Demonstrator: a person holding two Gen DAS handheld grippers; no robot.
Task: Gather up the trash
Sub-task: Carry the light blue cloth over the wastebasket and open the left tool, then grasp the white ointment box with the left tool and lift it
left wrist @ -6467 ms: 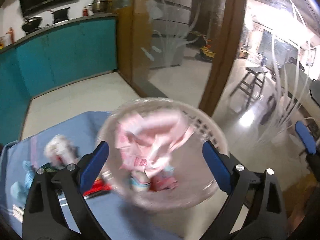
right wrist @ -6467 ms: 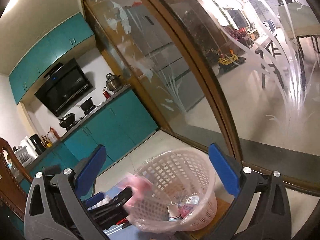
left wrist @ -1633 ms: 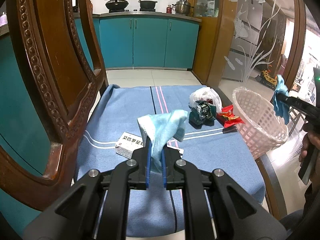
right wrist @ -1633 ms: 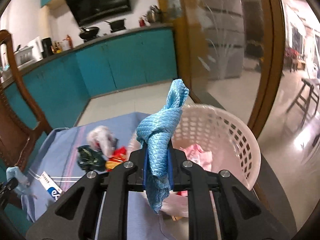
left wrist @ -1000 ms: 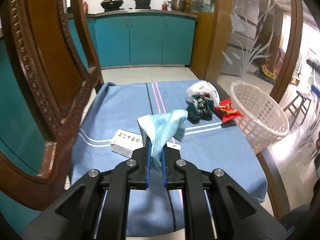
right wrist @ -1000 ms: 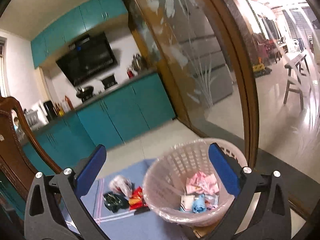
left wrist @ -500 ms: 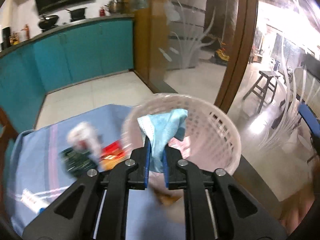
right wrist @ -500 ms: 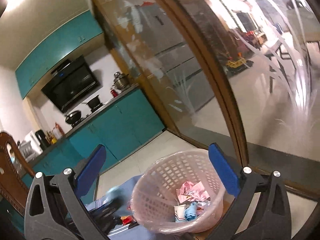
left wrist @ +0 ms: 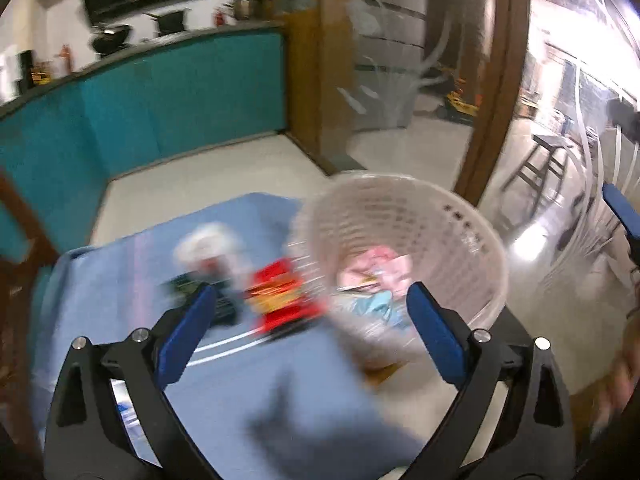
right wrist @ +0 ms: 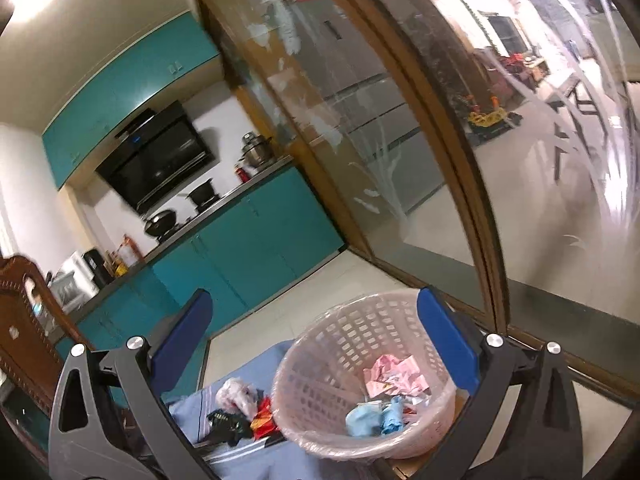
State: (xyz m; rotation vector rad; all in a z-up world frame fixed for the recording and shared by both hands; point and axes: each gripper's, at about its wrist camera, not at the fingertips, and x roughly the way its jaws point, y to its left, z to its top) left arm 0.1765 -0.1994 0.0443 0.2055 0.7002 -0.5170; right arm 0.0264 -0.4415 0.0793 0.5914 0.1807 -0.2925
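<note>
The pale plastic basket stands at the table's right end. In it lie two light blue cloths and pink wrappers. My left gripper hovers just in front of the basket; its jaws are opening, wide apart, with nothing between them. My right gripper is open and empty, level with the basket from the other side. Left of the basket sit a red wrapper, a dark green wrapper and a white plastic bag.
A blue cloth covers the table. A carved wooden chair stands at its left. A glass partition with a wooden frame rises close behind the basket. Teal kitchen cabinets line the far wall. A person's hand shows at the lower right.
My left gripper carried the light blue cloth over to the basket, opened and let it fall in beside the other blue cloth. The right gripper stayed open and hardly moved.
</note>
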